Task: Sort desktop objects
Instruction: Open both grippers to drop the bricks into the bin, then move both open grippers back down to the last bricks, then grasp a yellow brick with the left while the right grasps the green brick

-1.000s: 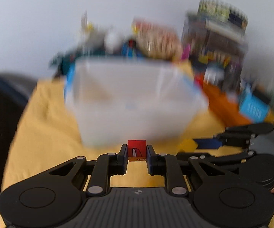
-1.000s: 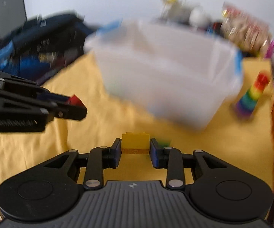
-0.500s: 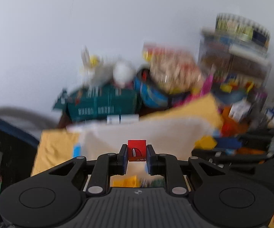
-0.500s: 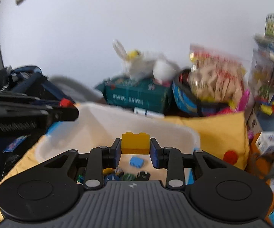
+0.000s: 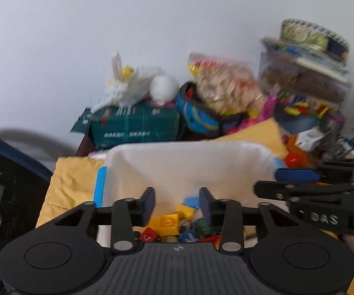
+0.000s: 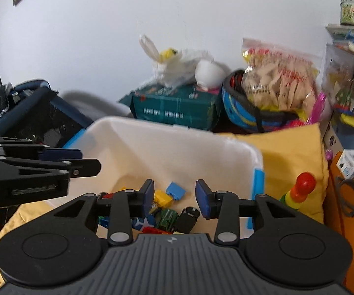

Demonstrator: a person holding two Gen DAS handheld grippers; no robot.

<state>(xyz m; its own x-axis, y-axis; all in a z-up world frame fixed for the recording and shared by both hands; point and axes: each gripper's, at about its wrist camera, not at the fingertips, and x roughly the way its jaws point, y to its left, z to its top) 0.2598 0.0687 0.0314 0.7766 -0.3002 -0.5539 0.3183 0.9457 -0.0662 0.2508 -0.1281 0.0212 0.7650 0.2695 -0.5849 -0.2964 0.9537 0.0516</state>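
The left gripper [image 5: 177, 202] sits low in the centre of the left wrist frame, its jaws just opened and apart, nothing between them. The right gripper [image 6: 174, 194] sits low centre in the right wrist frame, jaws likewise just opened and empty. Each shows side-on at the other frame's edge.

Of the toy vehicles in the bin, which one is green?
The green car in the white bin, seen low between the right gripper's open jaws. The black car lies right beside it, on its right.
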